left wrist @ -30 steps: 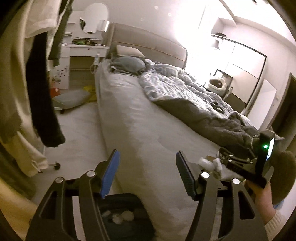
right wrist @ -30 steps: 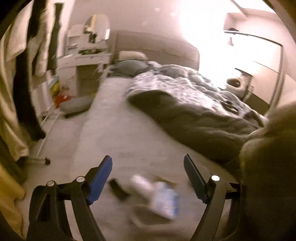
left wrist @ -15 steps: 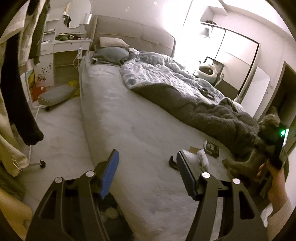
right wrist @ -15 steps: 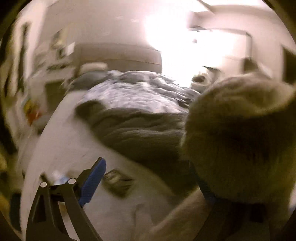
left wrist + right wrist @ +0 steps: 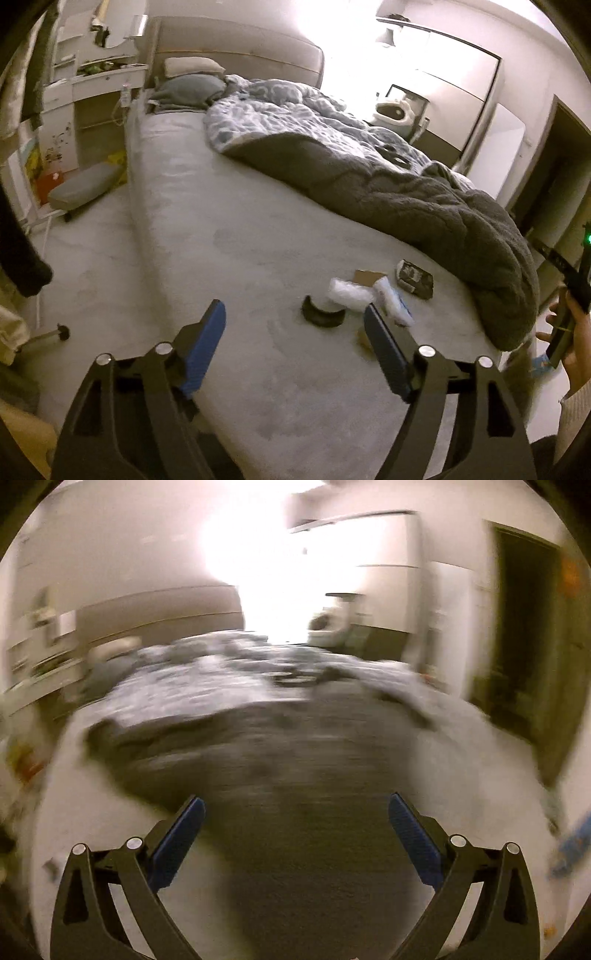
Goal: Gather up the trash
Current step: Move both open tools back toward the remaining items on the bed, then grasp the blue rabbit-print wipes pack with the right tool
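Trash lies on the bare grey mattress (image 5: 221, 236) near its foot: a dark curved ring piece (image 5: 320, 315), a crumpled clear plastic wrap (image 5: 347, 293), a white and blue packet (image 5: 392, 300), a brown card scrap (image 5: 369, 277) and a dark wrapper (image 5: 413, 278). My left gripper (image 5: 295, 336) is open and empty, just short of the ring piece. My right gripper (image 5: 295, 830) is open and empty over the dark blanket (image 5: 295, 760); its view is blurred. Its body shows at the right edge of the left wrist view (image 5: 572, 280).
A grey-blue duvet (image 5: 369, 166) covers the far and right side of the bed. Pillows (image 5: 192, 85) lie at the headboard. A grey footstool (image 5: 83, 184) and a white dresser (image 5: 92, 85) stand left of the bed. Clothes (image 5: 18, 221) hang at the left edge.
My left gripper has risen and moved toward the trash, and the dark bin below it has left the view. My right gripper has swung right, off the trash and past a furry shape, over the blanket.
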A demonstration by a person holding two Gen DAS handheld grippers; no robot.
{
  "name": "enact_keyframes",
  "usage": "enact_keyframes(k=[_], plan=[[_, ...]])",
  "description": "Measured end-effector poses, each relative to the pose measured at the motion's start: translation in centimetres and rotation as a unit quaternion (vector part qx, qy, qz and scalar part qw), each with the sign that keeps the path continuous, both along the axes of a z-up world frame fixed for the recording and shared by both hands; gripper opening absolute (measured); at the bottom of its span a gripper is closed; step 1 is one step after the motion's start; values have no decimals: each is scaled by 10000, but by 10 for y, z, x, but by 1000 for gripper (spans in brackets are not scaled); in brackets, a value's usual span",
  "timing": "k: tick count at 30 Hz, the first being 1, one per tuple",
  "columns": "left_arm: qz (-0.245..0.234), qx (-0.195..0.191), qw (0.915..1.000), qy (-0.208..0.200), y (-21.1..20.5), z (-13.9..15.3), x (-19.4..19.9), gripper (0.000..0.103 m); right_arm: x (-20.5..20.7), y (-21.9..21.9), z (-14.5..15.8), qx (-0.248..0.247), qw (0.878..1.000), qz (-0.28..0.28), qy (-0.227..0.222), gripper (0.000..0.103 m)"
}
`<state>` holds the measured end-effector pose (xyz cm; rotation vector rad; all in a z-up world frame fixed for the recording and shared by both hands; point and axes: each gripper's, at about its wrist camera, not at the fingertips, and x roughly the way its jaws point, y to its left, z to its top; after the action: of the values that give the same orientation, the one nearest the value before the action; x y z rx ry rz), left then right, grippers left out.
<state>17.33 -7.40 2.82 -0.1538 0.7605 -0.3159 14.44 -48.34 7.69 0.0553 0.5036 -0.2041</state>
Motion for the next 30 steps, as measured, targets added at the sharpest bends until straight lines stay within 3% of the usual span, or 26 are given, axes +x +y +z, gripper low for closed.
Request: enact_keyframes(k=[3, 5, 9, 15, 19, 27, 29, 30], plan=[[-260, 290, 9992, -83, -16, -9, 7, 88, 23, 66, -8, 168, 9943, 1017, 254, 100], [-393, 330, 9987, -45, -22, -16, 12, 91, 35, 103, -23, 493, 9840, 1606, 600, 100], [-481, 444, 9979, -21, -25, -30, 27, 93, 56, 161, -55, 841, 9639, 2181, 1277, 100], [-562, 250, 9981, 69, -19, -47, 37, 96, 92, 174, -103, 1665, 9461, 1980, 1950, 100], [-681, 326, 9971, 127, -25, -55, 41, 96, 101, 171, -125, 2270, 9291, 1875, 2239, 100], [-750, 362, 9957, 409, -34, -77, 54, 95, 104, 174, -139, 2327, 9245, 1811, 2414, 100], [-760, 391, 9954, 424, -36, -81, 58, 95, 102, 171, -136, 2336, 9243, 1865, 2373, 96], [-772, 419, 9953, 410, -38, -83, 59, 95, 102, 170, -137, 2334, 9239, 1884, 2374, 88]])
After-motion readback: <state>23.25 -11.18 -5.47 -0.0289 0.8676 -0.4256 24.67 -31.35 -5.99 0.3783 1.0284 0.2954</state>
